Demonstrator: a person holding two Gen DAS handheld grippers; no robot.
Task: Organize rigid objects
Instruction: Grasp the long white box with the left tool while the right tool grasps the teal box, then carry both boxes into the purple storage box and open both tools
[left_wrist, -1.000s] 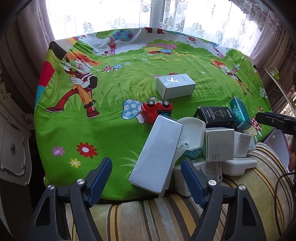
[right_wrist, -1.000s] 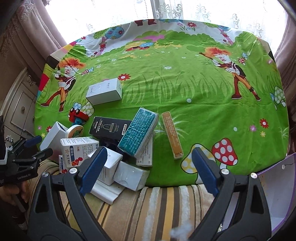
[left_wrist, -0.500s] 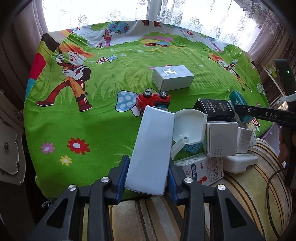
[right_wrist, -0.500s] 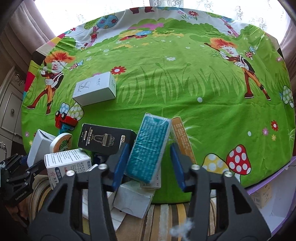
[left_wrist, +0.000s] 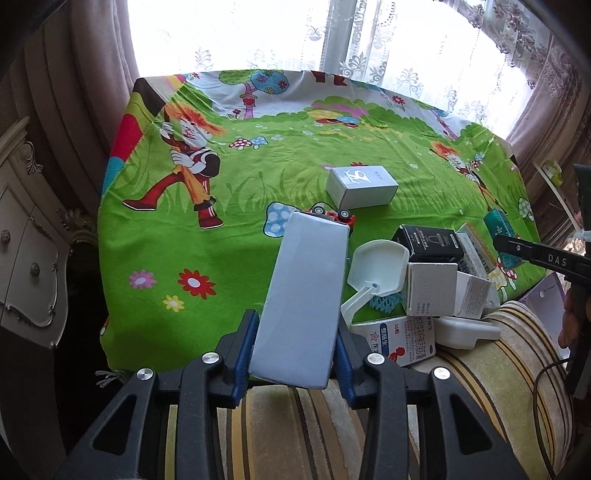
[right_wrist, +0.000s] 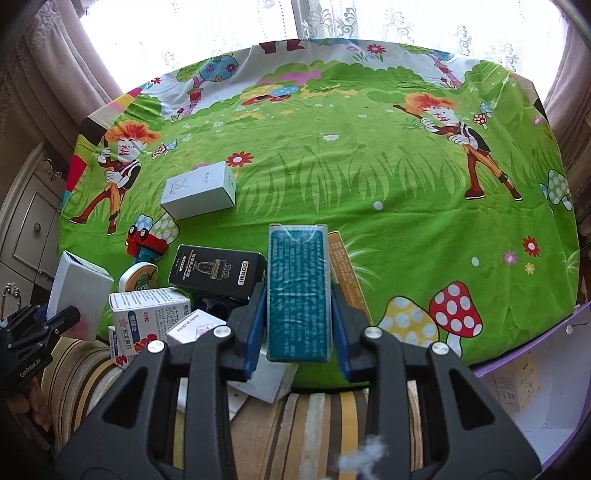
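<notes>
My left gripper (left_wrist: 295, 350) is shut on a long white box (left_wrist: 306, 295) and holds it lifted above the near table edge. My right gripper (right_wrist: 298, 332) is shut on a teal box (right_wrist: 298, 291), lifted over the pile. The pile at the near edge holds a black DORMI box (right_wrist: 218, 273), a white box with red print (right_wrist: 147, 317), a white scoop (left_wrist: 376, 273) and several small white boxes. A white box (left_wrist: 362, 186) lies apart further in. A red toy car (right_wrist: 146, 242) lies beside the pile.
The table wears a green cartoon cloth (right_wrist: 369, 177). An orange slim box (right_wrist: 345, 273) lies behind the teal box. A striped cushion (left_wrist: 480, 369) runs along the near edge. A cabinet (left_wrist: 26, 258) stands at the left. A purple-edged carton (right_wrist: 535, 369) sits at the right.
Both grippers closed: the left on the long white box, the right on the teal box. Both boxes have since been lifted up off the pile.
</notes>
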